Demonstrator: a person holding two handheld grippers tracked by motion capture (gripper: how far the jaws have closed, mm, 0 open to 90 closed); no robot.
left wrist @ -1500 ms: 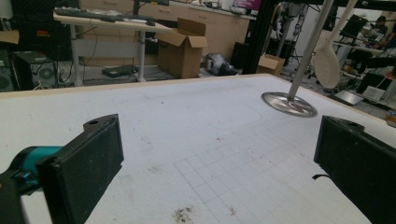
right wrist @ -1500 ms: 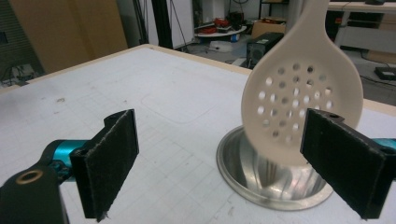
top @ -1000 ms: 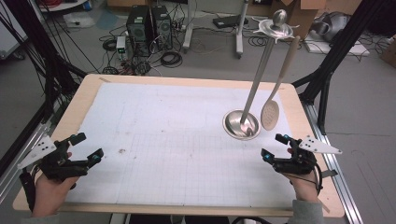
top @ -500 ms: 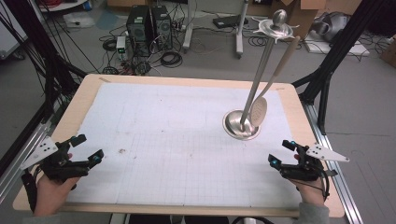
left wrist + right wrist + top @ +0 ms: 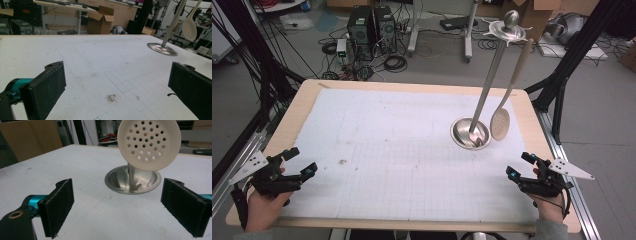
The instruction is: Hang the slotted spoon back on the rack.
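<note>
We see the left gripper (image 5: 298,161) at the near left corner of the table (image 5: 307,97), with its jaws spread wide and nothing between them. The right gripper (image 5: 520,164) rests at the near right edge, and its jaws are also wide apart and empty. On the right part of the white mat (image 5: 402,150) stands a metal stand (image 5: 470,134) with a round base and a tall pole. A cream perforated spoon (image 5: 500,123) hangs from its top, just beside the base.
</note>
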